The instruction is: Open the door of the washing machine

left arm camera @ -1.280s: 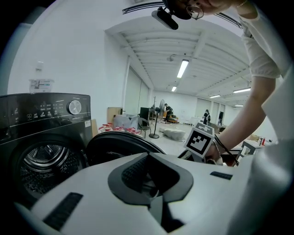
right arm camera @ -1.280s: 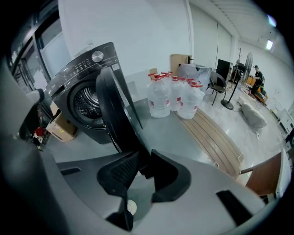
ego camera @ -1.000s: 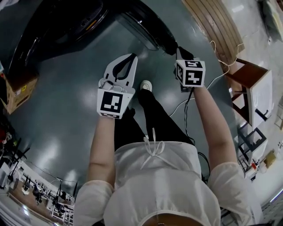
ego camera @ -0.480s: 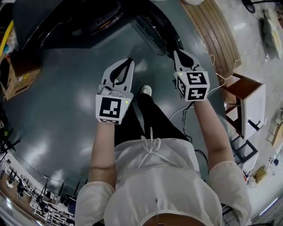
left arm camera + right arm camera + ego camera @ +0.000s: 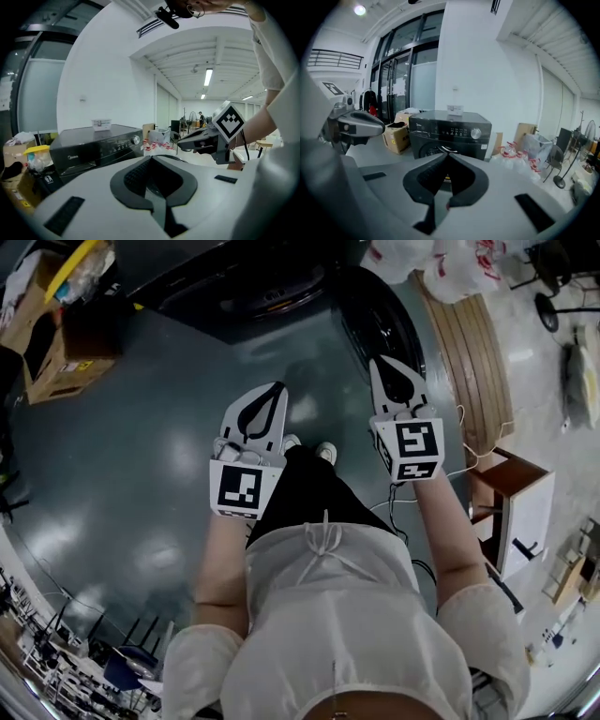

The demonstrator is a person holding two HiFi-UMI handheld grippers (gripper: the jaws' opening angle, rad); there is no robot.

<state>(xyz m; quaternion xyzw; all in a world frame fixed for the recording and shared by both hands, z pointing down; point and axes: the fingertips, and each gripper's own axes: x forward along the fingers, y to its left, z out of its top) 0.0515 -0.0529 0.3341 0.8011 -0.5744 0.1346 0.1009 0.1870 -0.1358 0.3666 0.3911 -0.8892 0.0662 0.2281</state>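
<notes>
The black washing machine (image 5: 246, 279) stands at the top of the head view, with its dark round door (image 5: 377, 326) swung out at the right. It is a black box with a knob in the right gripper view (image 5: 454, 132) and sits at the left in the left gripper view (image 5: 96, 146). My left gripper (image 5: 277, 388) (image 5: 151, 158) is shut and empty, in the air over the floor in front of the machine. The right gripper (image 5: 377, 362) (image 5: 446, 153) is also shut and empty, just short of the door and apart from it.
Cardboard boxes (image 5: 58, 354) (image 5: 396, 137) sit left of the machine. White plastic bags (image 5: 441, 266) (image 5: 516, 152) lie at its right. Wooden planks (image 5: 480, 371) and a small wooden table (image 5: 511, 507) stand further right. A cable (image 5: 398, 507) runs over the grey floor by the person's feet.
Both grippers have risen and drawn back from the machine. The right gripper, which was at the door's edge, now hangs apart from it; both stay shut.
</notes>
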